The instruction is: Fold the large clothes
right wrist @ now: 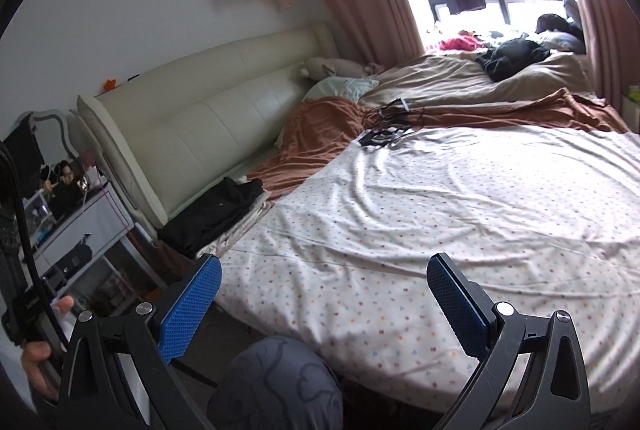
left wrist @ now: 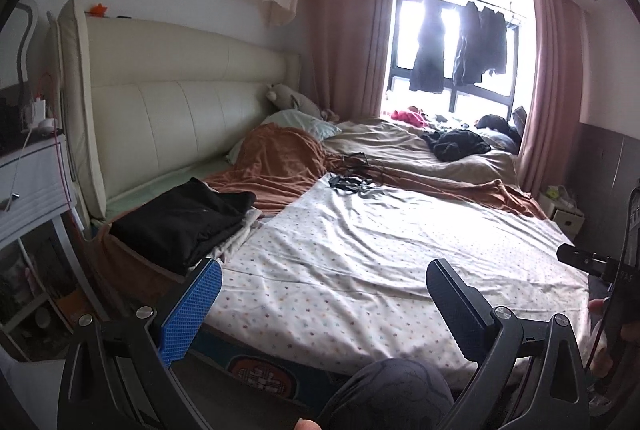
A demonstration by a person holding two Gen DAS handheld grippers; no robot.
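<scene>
Two open claws [left wrist: 324, 294] [right wrist: 324, 290], one folded black garment [left wrist: 180, 218]

Can't make out tangle of cables [left wrist: 352, 181] mid-bed, too small. Hanging clothes [left wrist: 430, 45] just backlit silhouettes. Dark pile [right wrist: 510, 59] by window unreadable. Folded black stack [left wrist: 180, 222] partly behind blue pad.

Left claw [left wrist: 324, 294] spread wide, empty; right claw [right wrist: 324, 290] likewise, level
</scene>
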